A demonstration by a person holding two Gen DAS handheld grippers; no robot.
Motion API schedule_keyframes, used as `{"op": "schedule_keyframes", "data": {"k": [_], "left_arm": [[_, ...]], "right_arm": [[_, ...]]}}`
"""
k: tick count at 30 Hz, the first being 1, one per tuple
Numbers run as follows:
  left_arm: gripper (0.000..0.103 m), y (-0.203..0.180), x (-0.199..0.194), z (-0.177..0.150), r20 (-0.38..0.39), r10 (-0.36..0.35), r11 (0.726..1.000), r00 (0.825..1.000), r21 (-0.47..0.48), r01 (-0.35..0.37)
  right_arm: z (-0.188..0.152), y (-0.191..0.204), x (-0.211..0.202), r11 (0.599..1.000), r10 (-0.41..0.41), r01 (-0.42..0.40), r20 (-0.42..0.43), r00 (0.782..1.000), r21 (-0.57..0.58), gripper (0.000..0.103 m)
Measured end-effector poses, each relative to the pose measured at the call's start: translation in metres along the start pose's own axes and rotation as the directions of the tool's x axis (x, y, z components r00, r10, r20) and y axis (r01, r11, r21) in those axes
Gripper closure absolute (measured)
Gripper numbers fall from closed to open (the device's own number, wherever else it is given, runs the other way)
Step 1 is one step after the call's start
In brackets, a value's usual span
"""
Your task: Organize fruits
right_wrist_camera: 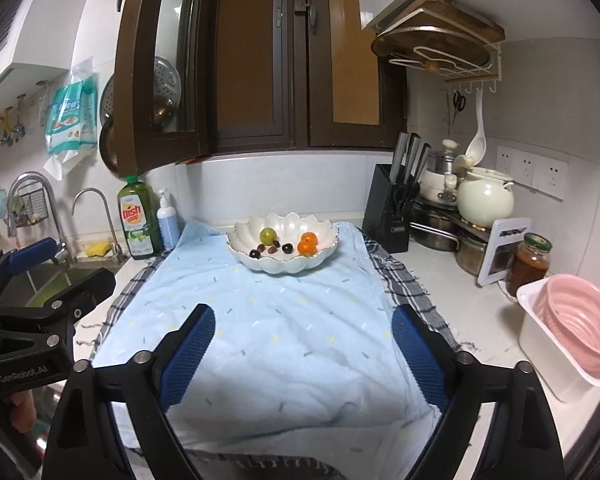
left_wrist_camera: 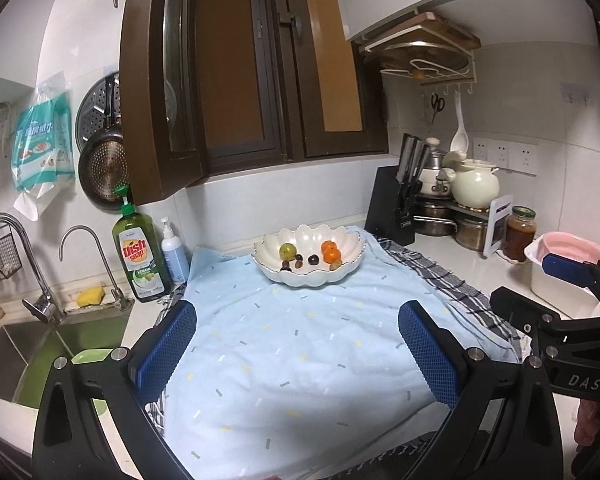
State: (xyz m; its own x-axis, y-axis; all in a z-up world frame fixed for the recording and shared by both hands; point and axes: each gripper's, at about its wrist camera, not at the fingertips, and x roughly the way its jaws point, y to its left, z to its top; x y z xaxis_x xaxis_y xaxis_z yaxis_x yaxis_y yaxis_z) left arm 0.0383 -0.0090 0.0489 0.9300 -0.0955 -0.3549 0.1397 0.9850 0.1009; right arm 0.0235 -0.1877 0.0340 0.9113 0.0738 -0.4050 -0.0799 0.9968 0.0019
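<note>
**Hovering over the blue towel, both grippers wide open and empty**

Holding nothing: left gripper (left_wrist_camera: 296, 354) spread wide above the near end of the blue towel (left_wrist_camera: 300, 340), blue-padded fingers (left_wrist_camera: 166, 350) well apart, no fruit between them. Same for the right gripper (right_wrist_camera: 302, 354): fingers (right_wrist_camera: 188, 354) parted wide over the near end of the towel, nothing gripped. Seen also from the left camera off the towel's right edge, and the left one from the right camera off the towel's left edge.

Resting at the far end of the towel: white scalloped bowl (left_wrist_camera: 274, 270), well apart from both grippers. Inside the bowl: a green fruit (left_wrist_camera: 287, 251) on the left, two orange fruits (left_wrist_camera: 331, 252) stacked or touching on the right, several small dark fruits (left_wrist_camera: 313, 259) between and in front of them, one brownish piece (left_wrist_camera: 335, 266) near the bowl's front rim below the oranges.

Lying under the towel, showing along its left and right edges: checked cloth (left_wrist_camera: 452, 280).

Standing left of the towel's far corner: green dish soap bottle (left_wrist_camera: 139, 254) with a white pump bottle (left_wrist_camera: 174, 256) just beside it, sink (left_wrist_camera: 40, 348) and taps further left. Standing right of the towel's far corner: black knife block (left_wrist_camera: 398, 208), then pots, a cream teapot (left_wrist_camera: 474, 184) and a brown jar (left_wrist_camera: 520, 232). Sitting well right of the towel: white tub (right_wrist_camera: 540, 340) holding a pink colander (right_wrist_camera: 580, 324).
</note>
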Motion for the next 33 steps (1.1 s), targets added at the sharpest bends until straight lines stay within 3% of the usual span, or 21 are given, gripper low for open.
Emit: {"op": "schedule_keyframes", "data": {"k": [14, 33], "left_arm": [[0.0, -0.013, -0.026, -0.002, 0.005, -0.029, 1.0, 1.0, 0.001, 0.029], [0.0, -0.027, -0.029, 0.001, 0.014, -0.068, 0.998, 0.998, 0.009, 0.068]], "right_arm": [[-0.008, -0.009, -0.03, 1.0, 0.002, -0.003, 0.022, 1.0, 0.008, 0.011], [-0.014, -0.024, -0.04, 1.0, -0.028, 0.028, 0.022, 0.999, 0.011, 0.011]]}}
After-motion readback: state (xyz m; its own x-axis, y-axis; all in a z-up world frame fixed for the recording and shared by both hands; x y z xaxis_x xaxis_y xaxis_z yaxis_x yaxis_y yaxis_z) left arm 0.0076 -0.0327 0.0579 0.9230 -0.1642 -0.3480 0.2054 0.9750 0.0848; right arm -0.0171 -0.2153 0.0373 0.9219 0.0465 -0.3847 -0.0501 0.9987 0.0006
